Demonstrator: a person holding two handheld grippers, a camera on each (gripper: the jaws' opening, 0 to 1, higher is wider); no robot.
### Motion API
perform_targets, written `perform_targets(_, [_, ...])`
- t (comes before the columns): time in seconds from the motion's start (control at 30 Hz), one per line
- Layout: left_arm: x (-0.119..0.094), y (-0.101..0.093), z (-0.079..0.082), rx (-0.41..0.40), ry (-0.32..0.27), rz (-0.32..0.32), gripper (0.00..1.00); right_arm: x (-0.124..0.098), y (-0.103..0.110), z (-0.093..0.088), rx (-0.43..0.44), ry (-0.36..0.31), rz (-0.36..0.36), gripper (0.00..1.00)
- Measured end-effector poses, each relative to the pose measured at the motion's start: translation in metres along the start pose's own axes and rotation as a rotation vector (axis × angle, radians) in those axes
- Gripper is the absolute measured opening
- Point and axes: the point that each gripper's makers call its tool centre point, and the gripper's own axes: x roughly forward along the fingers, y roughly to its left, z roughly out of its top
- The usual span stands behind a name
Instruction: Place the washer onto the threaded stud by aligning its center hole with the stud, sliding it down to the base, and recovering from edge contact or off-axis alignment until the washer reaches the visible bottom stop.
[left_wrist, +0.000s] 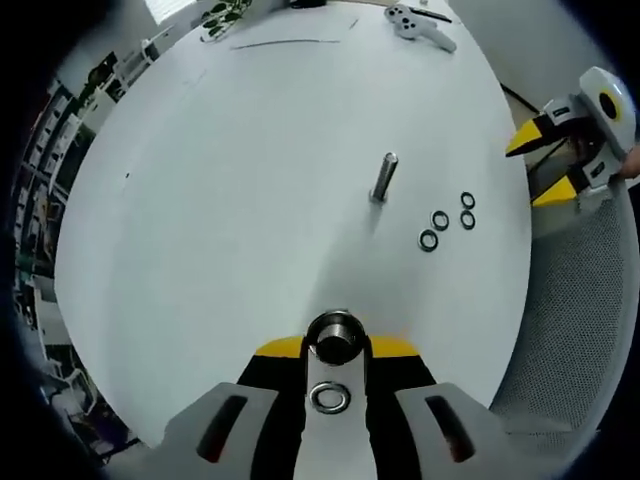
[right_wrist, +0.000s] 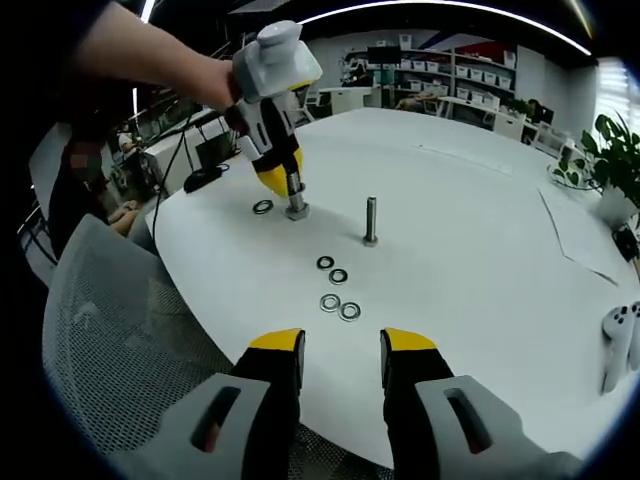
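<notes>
Closing around a stud (right_wrist: 296, 196) that stands upright on the white table (right_wrist: 470, 250), the left gripper (right_wrist: 284, 180) is reaching down from above, its yellow-tipped jaws pinching the stud near the top, as the right gripper view is showing. In the left gripper view the same stud (left_wrist: 335, 338) is appearing end-on between the jaws, with one washer (left_wrist: 330, 397) lying flat on the table just beside its base, not yet threaded over it. The right gripper (right_wrist: 341, 348) is hovering over the near edge of the table with its jaws parted and nothing between them. Further out, a second, bare stud (right_wrist: 371, 220) is standing free, and four spare washers (right_wrist: 336, 288) are lying in a loose cluster near it. A white controller (right_wrist: 622, 340) is resting at the far side. Judging from this, the placement is hardly begun: no washer is sitting on either stud, so picking one up, centring and sliding it down are all remaining.
</notes>
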Motion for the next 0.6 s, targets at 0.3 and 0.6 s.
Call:
perform_targets(0.3, [0.012,0.000,-0.005,0.021,0.036,-0.017,0.19,0.000,0.000,-0.001,0.001,0.005,-0.003,0.33])
perform_targets(0.6, [0.018,-0.001,-0.007,0.011,0.035,-0.025,0.19,0.000,0.000,-0.001,0.003,0.005,-0.005,0.33])
